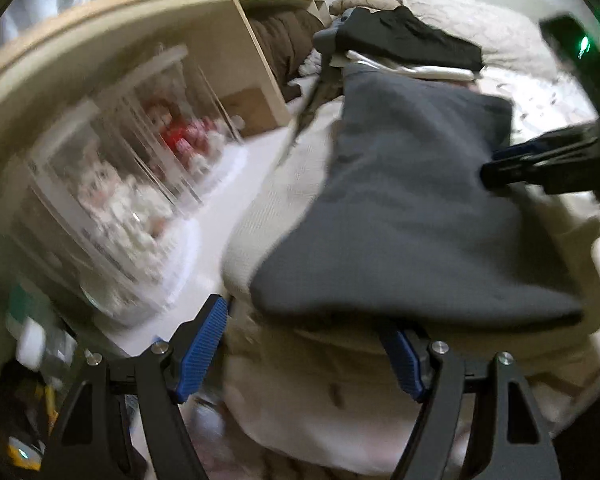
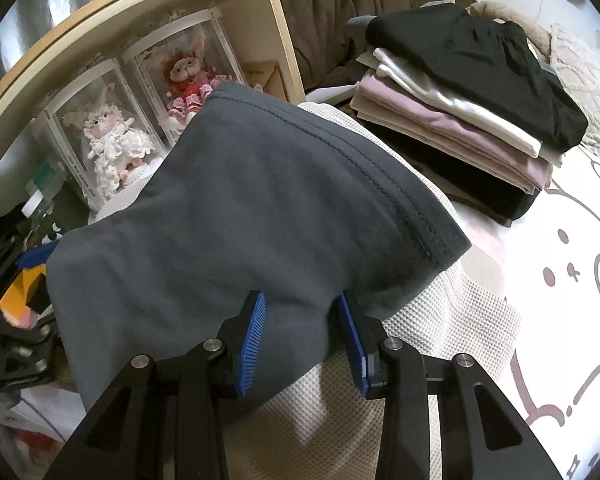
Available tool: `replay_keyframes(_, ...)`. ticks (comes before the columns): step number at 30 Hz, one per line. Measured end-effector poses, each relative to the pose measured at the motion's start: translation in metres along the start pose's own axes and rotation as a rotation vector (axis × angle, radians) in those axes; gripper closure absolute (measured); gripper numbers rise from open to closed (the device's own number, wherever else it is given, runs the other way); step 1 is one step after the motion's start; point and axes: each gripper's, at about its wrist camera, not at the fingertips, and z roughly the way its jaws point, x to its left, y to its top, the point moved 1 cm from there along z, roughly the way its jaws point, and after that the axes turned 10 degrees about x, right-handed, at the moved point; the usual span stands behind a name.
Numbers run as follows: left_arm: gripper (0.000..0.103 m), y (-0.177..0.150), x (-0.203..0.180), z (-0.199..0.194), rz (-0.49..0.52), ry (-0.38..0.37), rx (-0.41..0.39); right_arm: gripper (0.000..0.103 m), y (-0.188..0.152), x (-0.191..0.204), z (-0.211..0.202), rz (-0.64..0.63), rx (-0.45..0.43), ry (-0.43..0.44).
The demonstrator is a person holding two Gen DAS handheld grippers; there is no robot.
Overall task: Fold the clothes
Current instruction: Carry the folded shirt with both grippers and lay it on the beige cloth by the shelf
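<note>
On a bed [image 2: 572, 280] with a cartoon-print sheet, near a stack of folded clothes [image 2: 468, 112], the right claw [image 2: 302, 332] pinches a grey garment [image 2: 236, 208] over a waffle blanket [image 2: 440, 320] while the left claw [image 1: 308, 344] gapes beneath its edge; mid-fold, next lay it flat.

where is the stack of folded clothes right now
In the right wrist view, the stack of folded clothes, topped by a black garment, sits upper right on the white cartoon-print bed sheet, just beyond the dark grey cotton garment and beside the wooden shelf.
</note>
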Motion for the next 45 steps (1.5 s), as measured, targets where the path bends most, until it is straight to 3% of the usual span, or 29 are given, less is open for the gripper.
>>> replay_keyframes(2, 0.027, 0.000, 0.004, 0.000, 0.005, 0.128, -0.061, 0.065, 0.000, -0.001, 0.001, -0.001, 0.000, 0.003)
replay_keyframes(6, 0.025, -0.002, 0.036, -0.012, -0.085, 0.262, -0.132, 0.065, -0.002, -0.001, 0.002, -0.009, -0.005, -0.002)
replay_keyframes(10, 0.025, -0.002, 0.064, -0.028, -0.139, 0.298, -0.131, 0.064, -0.003, 0.000, 0.003, -0.009, -0.011, -0.004)
replay_keyframes(13, 0.025, 0.006, 0.063, -0.048, -0.151, 0.214, -0.166, 0.064, -0.003, 0.000, 0.004, -0.007, -0.016, -0.004)
replay_keyframes(16, 0.025, 0.024, 0.045, -0.067, -0.137, 0.022, -0.183, 0.064, -0.004, 0.002, -0.001, -0.003, -0.038, -0.016)
replay_keyframes(17, 0.025, 0.035, 0.035, -0.068, -0.126, -0.064, -0.174, 0.064, -0.005, 0.005, -0.009, 0.002, -0.071, -0.032)
replay_keyframes(18, 0.025, 0.045, 0.025, -0.067, -0.117, -0.138, -0.163, 0.064, -0.010, 0.012, -0.025, -0.004, -0.161, -0.093)
replay_keyframes(19, 0.025, 0.055, 0.016, -0.063, -0.113, -0.187, -0.149, 0.064, -0.017, 0.021, -0.040, -0.031, -0.257, -0.146)
replay_keyframes(21, 0.025, 0.082, 0.000, -0.048, -0.106, -0.274, -0.109, 0.064, -0.037, 0.046, -0.064, -0.116, -0.372, -0.157)
replay_keyframes(28, 0.031, 0.153, -0.036, 0.016, -0.167, -0.517, 0.062, 0.064, -0.084, 0.091, -0.041, -0.256, -0.231, -0.073)
replay_keyframes(34, 0.031, 0.169, -0.040, 0.053, -0.221, -0.552, 0.139, 0.064, -0.090, 0.082, -0.019, -0.231, -0.170, -0.054)
replay_keyframes(39, 0.028, 0.172, -0.043, 0.056, -0.212, -0.498, 0.141, 0.064, -0.089, 0.078, -0.017, -0.213, -0.163, -0.042)
replay_keyframes(45, 0.028, 0.166, -0.020, 0.014, -0.290, -0.517, -0.027, 0.064, -0.101, 0.077, -0.051, -0.203, -0.214, -0.027)
